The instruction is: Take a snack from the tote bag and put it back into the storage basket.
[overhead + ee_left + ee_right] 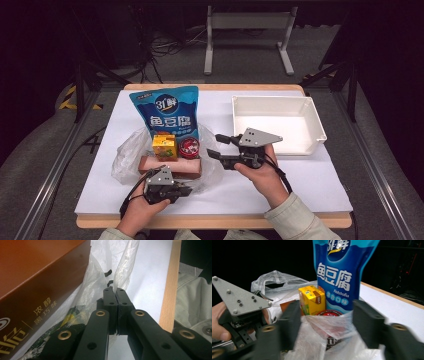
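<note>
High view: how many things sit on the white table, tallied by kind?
Blue snack pouch: 1
Yellow drink carton: 1
Red round tin: 1
Brown box: 1
Clear plastic bag: 1
White tray: 1
Total: 6

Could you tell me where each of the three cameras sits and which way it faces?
High view: above the person's edge of the table, facing forward and down on the blue fish tofu pouch and white tray; both forearms show.
Left gripper view: rides the left gripper, looking along shut fingers pinching the clear plastic bag.
Right gripper view: rides the right gripper, facing the pouch and yellow drink carton; the left hand shows.
Shared: the bag appears in both gripper views.
</note>
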Available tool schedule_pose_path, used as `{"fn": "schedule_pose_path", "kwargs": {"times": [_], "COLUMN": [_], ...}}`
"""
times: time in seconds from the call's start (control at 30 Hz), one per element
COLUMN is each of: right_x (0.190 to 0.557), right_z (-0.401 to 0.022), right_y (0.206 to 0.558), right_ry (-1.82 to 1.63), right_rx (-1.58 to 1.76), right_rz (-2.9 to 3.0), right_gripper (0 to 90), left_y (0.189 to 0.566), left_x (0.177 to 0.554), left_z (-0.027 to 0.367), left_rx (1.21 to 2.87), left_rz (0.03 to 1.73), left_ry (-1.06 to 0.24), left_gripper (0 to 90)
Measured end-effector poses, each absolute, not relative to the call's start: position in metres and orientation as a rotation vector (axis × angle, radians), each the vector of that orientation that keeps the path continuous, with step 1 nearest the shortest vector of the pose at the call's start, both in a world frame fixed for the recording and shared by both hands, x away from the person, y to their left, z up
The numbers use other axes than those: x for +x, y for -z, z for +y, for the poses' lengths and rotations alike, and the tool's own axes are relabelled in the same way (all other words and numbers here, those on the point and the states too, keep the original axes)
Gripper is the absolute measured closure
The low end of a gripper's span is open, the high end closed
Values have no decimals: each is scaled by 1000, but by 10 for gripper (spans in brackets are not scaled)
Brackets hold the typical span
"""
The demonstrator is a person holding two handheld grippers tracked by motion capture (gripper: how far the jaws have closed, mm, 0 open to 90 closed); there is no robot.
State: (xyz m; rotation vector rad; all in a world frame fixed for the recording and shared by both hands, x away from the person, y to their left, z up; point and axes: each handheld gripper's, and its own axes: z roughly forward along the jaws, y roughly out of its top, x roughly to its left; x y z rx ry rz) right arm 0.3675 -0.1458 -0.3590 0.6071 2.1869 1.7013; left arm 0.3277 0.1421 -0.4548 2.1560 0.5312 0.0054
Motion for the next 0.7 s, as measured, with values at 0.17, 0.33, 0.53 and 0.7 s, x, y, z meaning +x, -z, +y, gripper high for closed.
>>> {"fn": "schedule_pose_path", "kwargs": {"times": [0.17,0.33,0.53,0.7], "right_x": [372,374,382,383], "right_z": [-129,-117,-120,-119], "right_y": [367,378,404,422], "right_ry": [-1695,-1650,-1541,-1473], "right_rx": [574,556,625,624], "right_rz": [2255,2324,2411,2480], "right_gripper": [749,772,743,539], "left_y": [455,456,456,449], "left_x": [328,328,326,322], "left_z": [141,141,143,151], "left_rx": [2161,2161,2145,2094], "left_rz": [526,523,527,525], "left_ry": [0,6,10,-2], "left_gripper": [886,886,865,796]}}
